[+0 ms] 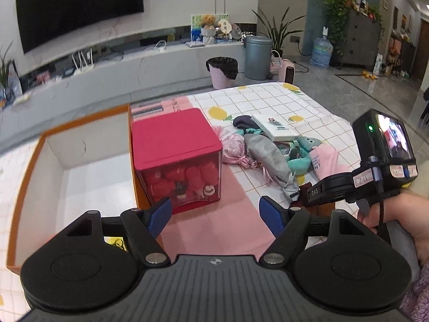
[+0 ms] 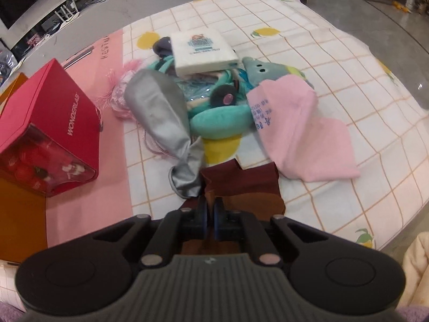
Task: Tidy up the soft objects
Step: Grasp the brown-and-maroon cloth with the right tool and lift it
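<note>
My right gripper pinched shut on maroon-brown cloth at lower centre, my left gripper spread wide, empty, above pink mat.

A: Legible text?
B: "WONDERLAB", white capitals, on the side of the red box.
A: Others?
B: Printed logo on the white tissue pack, blue characters on the pink cloth; neither can be read.

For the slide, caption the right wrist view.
Right hand-held gripper shut on a maroon-brown cloth beside a silver pouch and pink cloth.
</note>
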Demonstrator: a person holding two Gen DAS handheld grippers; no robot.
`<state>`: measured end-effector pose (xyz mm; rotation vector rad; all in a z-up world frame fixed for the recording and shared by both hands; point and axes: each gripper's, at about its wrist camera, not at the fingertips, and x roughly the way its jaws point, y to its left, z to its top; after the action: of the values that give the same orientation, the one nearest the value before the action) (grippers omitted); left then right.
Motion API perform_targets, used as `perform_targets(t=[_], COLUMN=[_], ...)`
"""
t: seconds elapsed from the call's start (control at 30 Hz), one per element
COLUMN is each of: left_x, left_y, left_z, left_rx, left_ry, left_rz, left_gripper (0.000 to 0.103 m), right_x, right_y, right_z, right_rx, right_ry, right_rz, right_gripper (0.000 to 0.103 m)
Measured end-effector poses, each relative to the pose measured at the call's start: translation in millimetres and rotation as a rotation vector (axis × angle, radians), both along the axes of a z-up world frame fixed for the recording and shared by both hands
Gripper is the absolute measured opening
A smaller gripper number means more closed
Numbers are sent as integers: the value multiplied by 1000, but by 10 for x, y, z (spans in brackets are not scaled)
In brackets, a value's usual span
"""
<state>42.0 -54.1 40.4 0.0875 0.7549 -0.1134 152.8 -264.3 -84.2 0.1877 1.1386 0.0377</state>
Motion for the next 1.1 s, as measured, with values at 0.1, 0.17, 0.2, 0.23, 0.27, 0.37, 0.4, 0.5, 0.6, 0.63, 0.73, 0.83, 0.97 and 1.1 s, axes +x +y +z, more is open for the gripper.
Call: perform_targets(t=[0.1,0.17,0.2,0.23,0.27,0.37,0.4,0.5,0.6,0.63,0.73,0.83,0.97,1.1], left_x=[-12,2,14,23,28,4,-4,12,78,100,113,94,68,15], left_y=[-95,-152,-184,-210,-237,-284,-292,-350,-410,-427,-442,-439,-380,-343], left_z=[-28,-65,-94,-125,-157,-216,-230,-290,-381,-413,-480,-484,-433,-382], left_rx=[17,23,28,33,38,27,21,19,21,19,15,44,38,22], left_ry=[2,10,15,19,24,27,25,35,68,81,96,94,88,71], left_rz=[-17,-35,-37,-35,-32,-45,-52,-57,-35,-31,-33,-17,5,-9], left_gripper=[87,87,87,87,87,87,87,87,87,87,87,87,87,87], right_x=[-21,-14,-35,-80,-122,-240,-262,-313,-362,-363,-329,-167,32,84], right_y=[21,11,19,27,42,43,25,-95,-183,-212,-303,-357,-222,-173], right_z=[26,42,82,143,218,442,501,612,692,706,675,424,140,0], right_rx=[9,13,13,9,5,35,35,27,-19,-27,16,105,65,67], right_ry=[-22,-40,-57,-84,-116,-198,-221,-264,-296,-304,-293,-176,-15,114], right_rz=[19,15,22,31,44,82,80,56,38,41,55,49,73,62], right_gripper=[1,1,1,1,1,1,1,1,2,2,10,22,82,101])
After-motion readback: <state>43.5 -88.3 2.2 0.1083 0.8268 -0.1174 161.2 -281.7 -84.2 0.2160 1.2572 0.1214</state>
